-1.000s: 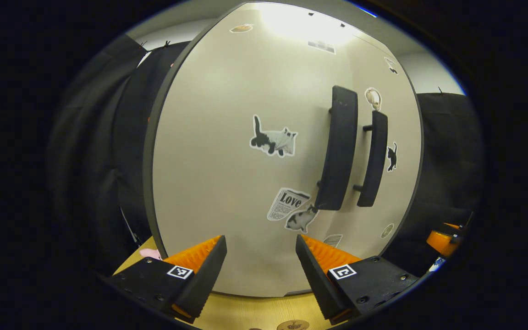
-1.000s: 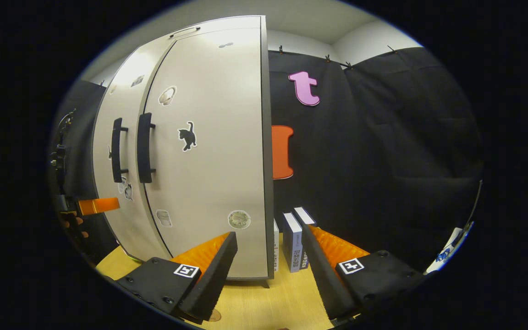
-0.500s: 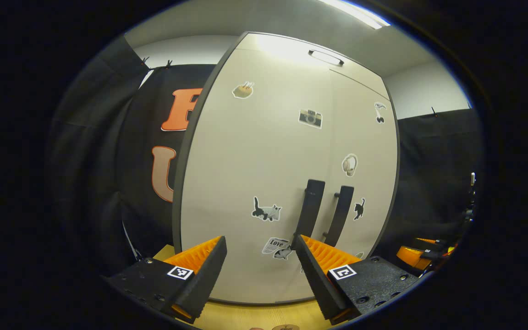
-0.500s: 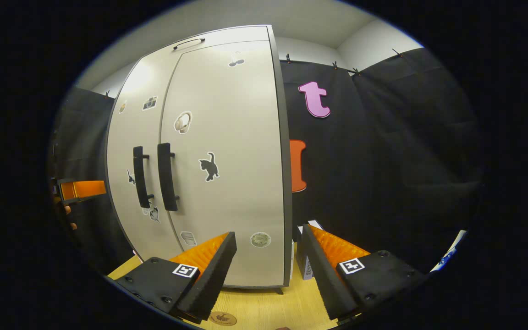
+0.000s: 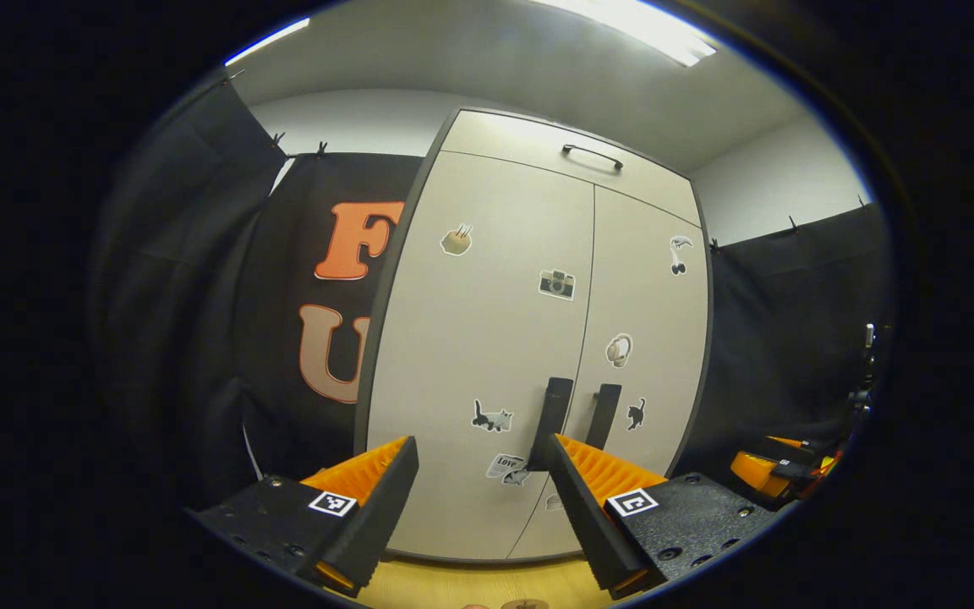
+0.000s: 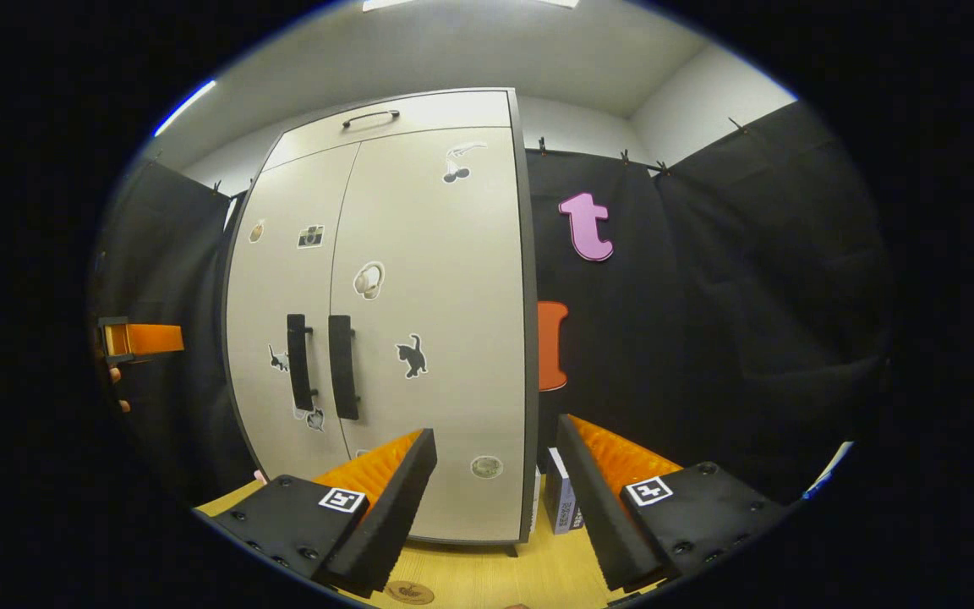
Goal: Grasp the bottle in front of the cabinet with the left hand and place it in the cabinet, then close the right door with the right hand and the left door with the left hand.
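Standing shut on the worktop (image 6: 478,575), the cabinet (image 5: 538,338) shows its left door (image 5: 478,355) and right door (image 5: 648,338) flush, their dark handles (image 5: 576,410) side by side. The bottle is out of sight behind the doors. The left hand-held gripper (image 5: 480,495) and the right hand-held gripper (image 6: 495,491) hang before the cabinet, jaws apart and holding nothing. A small box (image 6: 561,501) stands at the cabinet's right side.
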Motion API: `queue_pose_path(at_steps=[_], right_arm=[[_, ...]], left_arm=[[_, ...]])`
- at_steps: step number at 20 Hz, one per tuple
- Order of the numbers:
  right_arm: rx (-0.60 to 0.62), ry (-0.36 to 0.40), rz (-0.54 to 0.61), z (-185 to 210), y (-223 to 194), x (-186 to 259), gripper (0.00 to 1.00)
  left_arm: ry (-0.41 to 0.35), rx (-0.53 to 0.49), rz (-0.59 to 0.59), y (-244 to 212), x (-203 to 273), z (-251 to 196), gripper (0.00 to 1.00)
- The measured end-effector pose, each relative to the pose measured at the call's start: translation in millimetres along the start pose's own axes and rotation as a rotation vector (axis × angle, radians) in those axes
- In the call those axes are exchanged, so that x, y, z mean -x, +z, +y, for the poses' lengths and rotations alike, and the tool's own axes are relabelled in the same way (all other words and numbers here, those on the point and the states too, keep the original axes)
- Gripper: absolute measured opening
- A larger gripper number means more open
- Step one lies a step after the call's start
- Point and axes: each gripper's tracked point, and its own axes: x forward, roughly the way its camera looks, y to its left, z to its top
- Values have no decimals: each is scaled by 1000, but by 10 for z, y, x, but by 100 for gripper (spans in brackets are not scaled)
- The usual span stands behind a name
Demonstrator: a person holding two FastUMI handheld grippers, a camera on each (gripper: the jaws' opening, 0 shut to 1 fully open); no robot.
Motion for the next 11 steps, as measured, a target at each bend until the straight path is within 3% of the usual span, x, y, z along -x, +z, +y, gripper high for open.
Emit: queue_pose_path(at_steps=[11], right_arm=[[62,3,-64,69,175,191,96]], left_arm=[[28,-12,-21,140,242,101,93]])
